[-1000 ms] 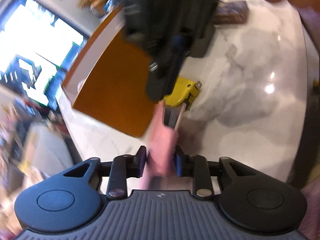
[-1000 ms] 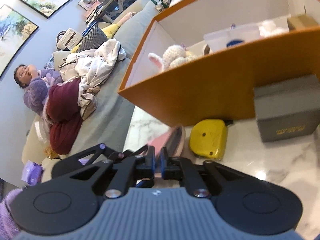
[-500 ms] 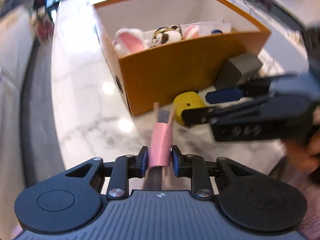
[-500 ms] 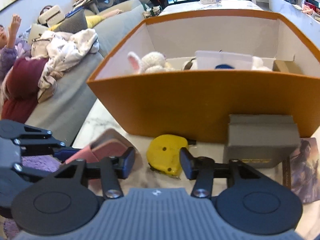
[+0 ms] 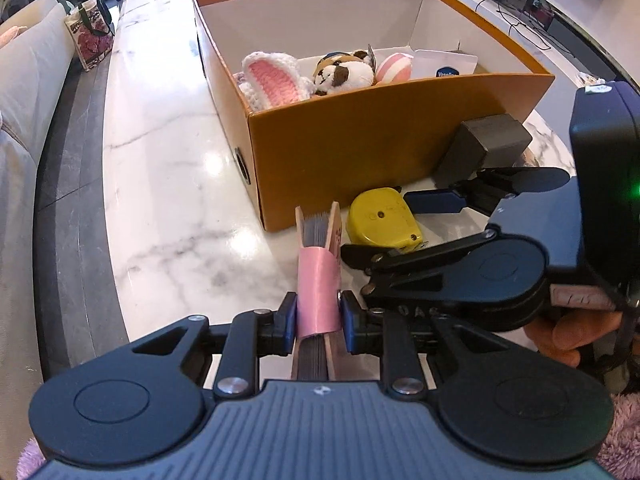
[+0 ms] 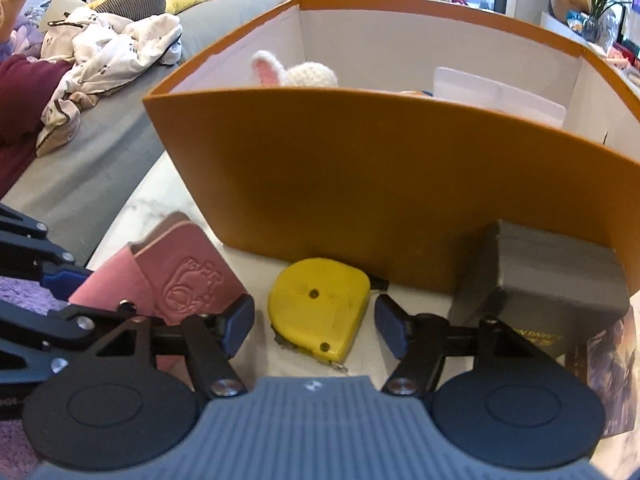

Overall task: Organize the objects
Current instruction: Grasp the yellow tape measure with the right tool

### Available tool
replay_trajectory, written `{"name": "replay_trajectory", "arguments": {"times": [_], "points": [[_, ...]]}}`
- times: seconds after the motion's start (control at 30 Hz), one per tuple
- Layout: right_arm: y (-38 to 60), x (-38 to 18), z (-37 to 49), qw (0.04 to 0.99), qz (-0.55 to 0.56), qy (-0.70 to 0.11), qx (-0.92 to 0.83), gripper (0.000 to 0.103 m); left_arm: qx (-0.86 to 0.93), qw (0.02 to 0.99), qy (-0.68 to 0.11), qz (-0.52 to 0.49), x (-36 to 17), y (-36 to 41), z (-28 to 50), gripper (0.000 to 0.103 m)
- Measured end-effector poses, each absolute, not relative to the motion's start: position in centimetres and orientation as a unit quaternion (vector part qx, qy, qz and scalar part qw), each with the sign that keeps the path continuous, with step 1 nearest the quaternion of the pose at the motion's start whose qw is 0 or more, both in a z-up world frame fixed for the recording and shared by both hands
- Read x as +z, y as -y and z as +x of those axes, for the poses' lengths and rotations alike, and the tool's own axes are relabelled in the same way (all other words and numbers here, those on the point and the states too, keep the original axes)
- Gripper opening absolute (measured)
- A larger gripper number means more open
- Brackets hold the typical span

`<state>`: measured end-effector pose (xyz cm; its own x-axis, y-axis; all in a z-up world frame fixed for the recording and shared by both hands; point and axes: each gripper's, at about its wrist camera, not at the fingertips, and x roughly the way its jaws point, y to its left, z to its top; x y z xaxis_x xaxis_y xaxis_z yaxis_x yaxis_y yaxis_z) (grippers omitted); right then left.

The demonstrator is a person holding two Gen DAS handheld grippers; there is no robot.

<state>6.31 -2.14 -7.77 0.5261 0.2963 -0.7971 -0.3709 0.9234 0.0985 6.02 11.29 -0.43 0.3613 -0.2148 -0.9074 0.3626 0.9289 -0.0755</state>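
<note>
A pink notebook (image 5: 319, 276) is being held edge-up between the closed fingers of the left gripper (image 5: 319, 316), just off the near corner of the orange box (image 5: 360, 148), while the right gripper (image 6: 314, 326) is being lowered with its fingers spread wide on either side of the yellow tape measure (image 6: 318, 304), which is lying on the marble table (image 5: 160, 184) just beside the box's front wall. For a good pickup, the right fingers are probably best being brought level with the tape measure's flat sides before being closed, so that its rounded body is not being squeezed out sideways; the grey box (image 6: 536, 280) near the right finger should be kept clear of. The notebook is likely being readied for lifting over the rim, and tilting should be avoided so it is not slipping in the pads. Inside the orange box, a crocheted bunny (image 5: 276, 78), a brown-and-white plush toy (image 5: 344, 72), a pink striped ball (image 5: 394, 68) and a white container (image 5: 446, 65) are being kept along the near wall.
</note>
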Motion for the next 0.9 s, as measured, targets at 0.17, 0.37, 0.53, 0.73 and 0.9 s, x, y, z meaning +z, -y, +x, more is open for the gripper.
{"name": "replay_trajectory", "arguments": {"times": [0.17, 0.37, 0.53, 0.73, 0.9], "points": [[2.1, -7.8, 5.9, 0.875, -0.055, -0.443, 0.188, 0.07, -0.176, 0.822, -0.536, 0.077, -0.5, -11.1, 5.8, 0.025], [2.5, -7.7, 5.6, 0.879, -0.071, -0.435, 0.181, 0.056, -0.174, 0.823, -0.535, 0.074, -0.6, -11.1, 5.6, 0.025], [3.8, -7.5, 5.4, 0.874, -0.036, -0.442, 0.201, 0.055, -0.172, 0.825, -0.535, 0.062, -0.6, -11.4, 5.1, 0.025], [5.5, -5.7, 4.5, 0.876, -0.004, -0.43, 0.221, 0.055, -0.171, 0.832, -0.526, 0.047, 0.3, -11.6, 4.3, 0.024], [6.8, -3.2, 3.0, 0.88, 0.015, -0.408, 0.243, 0.055, -0.185, 0.836, -0.516, 0.007, 2.2, -12.1, 3.8, 0.024]]}}
